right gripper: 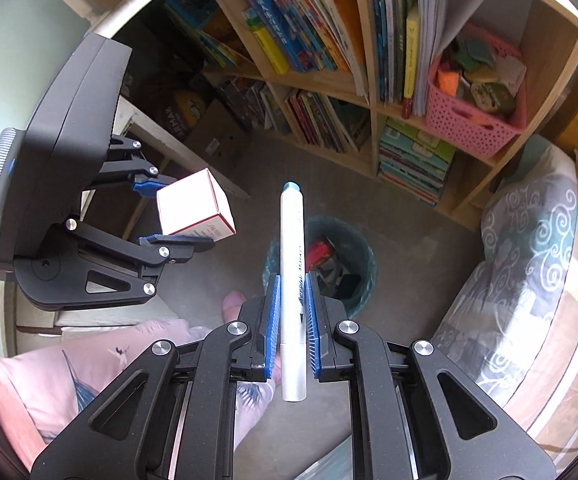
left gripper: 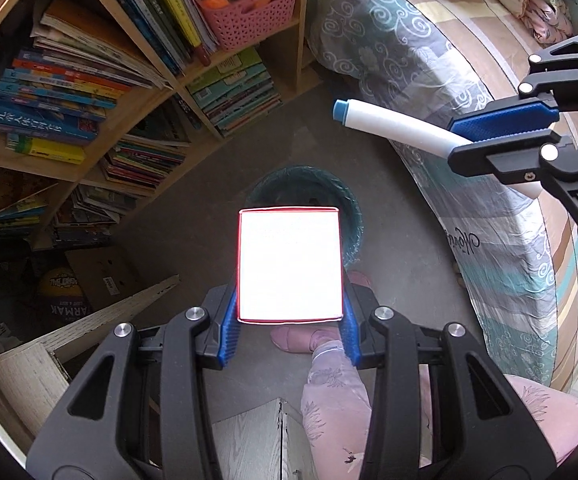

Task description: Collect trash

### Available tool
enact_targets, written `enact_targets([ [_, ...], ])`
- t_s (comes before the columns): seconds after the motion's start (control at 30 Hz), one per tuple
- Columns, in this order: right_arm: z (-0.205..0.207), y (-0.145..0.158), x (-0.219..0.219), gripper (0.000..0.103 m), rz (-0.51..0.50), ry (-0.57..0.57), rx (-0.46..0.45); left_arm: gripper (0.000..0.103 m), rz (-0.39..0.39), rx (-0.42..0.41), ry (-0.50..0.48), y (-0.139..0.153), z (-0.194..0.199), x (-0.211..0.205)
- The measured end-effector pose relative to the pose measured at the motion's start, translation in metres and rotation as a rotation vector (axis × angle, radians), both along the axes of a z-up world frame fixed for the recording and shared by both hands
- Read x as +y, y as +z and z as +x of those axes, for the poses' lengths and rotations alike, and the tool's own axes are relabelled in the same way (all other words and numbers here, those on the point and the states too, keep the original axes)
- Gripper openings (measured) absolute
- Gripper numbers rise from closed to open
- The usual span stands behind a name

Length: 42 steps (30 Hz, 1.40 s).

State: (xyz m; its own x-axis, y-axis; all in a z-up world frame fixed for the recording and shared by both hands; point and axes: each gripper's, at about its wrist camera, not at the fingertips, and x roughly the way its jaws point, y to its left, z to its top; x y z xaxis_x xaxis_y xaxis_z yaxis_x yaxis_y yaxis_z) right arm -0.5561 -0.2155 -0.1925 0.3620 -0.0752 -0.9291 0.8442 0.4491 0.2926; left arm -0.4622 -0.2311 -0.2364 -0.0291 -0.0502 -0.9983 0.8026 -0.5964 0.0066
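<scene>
Counting one box [left gripper: 290, 265], one marker [right gripper: 292, 280], one bin [right gripper: 349, 256] at twelve o'clock: your left gripper [left gripper: 289, 320] fingers part-open clamp the box; right gripper [right gripper: 292, 320] fingers nearly closed pinch the marker.

both wrist views downward, sharing bin [left gripper: 351, 200]

My left claw [left gripper: 289, 316] grips a white, red-edged box [left gripper: 290, 264]; my right claw [right gripper: 291, 312] pinches a white blue-capped marker [right gripper: 292, 280] (both above the lined bin [right gripper: 363, 256]).
</scene>
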Motion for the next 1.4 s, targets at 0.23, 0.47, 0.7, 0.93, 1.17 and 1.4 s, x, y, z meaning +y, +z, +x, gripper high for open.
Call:
enact_targets([
  [0.23,-0.001,-0.014,-0.003,0.014,0.028,-0.015,-0.010,0.038,0.021,-0.009,-0.003,-0.015,-0.006,-0.002],
  [0.47,-0.009,-0.015,-0.013,0.038,0.002,-0.063,-0.012,0.062,0.014,-0.062,0.007,-0.024,-0.008,-0.007],
  [0.7,-0.017,-0.010,-0.019,0.042,0.005,-0.066,0.006,0.066,0.013,-0.069,0.017,-0.023,-0.001,-0.009],
  [0.93,-0.022,0.001,-0.018,0.049,-0.005,-0.057,0.008,0.070,-0.006,-0.055,0.057,-0.007,0.010,-0.009],
  [1.17,-0.007,0.030,-0.022,0.052,-0.045,-0.002,-0.009,0.079,-0.083,-0.020,0.173,0.034,0.040,-0.005],
  [1.4,0.037,0.069,-0.030,0.066,-0.113,0.121,-0.039,0.089,-0.173,-0.004,0.313,0.082,0.086,0.005],
])
